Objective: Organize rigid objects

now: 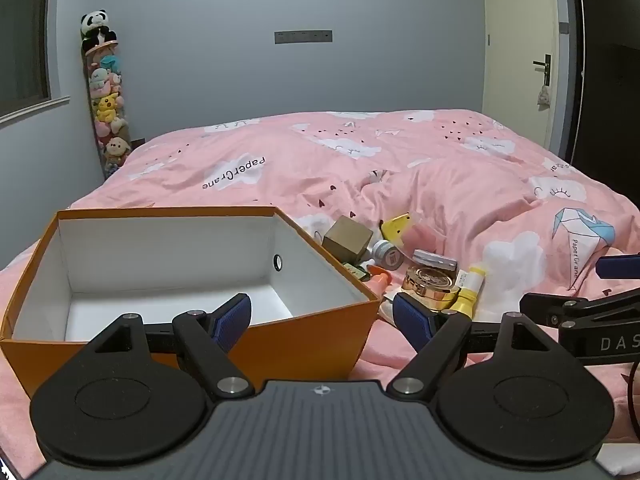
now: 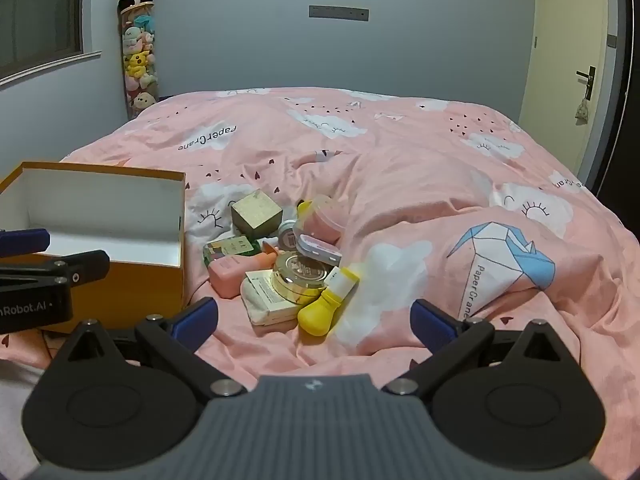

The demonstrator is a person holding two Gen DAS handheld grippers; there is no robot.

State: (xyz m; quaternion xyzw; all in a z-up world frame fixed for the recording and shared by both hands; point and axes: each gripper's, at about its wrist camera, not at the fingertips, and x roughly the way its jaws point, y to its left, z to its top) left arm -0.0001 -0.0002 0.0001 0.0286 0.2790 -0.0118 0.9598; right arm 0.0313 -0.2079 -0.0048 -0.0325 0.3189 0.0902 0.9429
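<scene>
An open orange box (image 1: 280,340) with a white, empty inside sits on the pink bed at the left; it also shows in the right wrist view (image 2: 132,292). A pile of small rigid items lies right of it: a gold cube box (image 2: 257,213), a gold round compact (image 2: 302,274), a yellow bottle (image 2: 324,308), a pink bottle (image 2: 232,274), a pink jar (image 2: 320,220), a white carton (image 2: 266,300). My left gripper (image 1: 322,322) is open and empty over the box's near right corner. My right gripper (image 2: 314,320) is open and empty, just short of the yellow bottle.
The pink quilt (image 2: 440,184) is rumpled, with a raised fold right of the pile. A tall holder of plush toys (image 1: 106,96) stands at the back left corner. A door (image 1: 520,52) is at the back right.
</scene>
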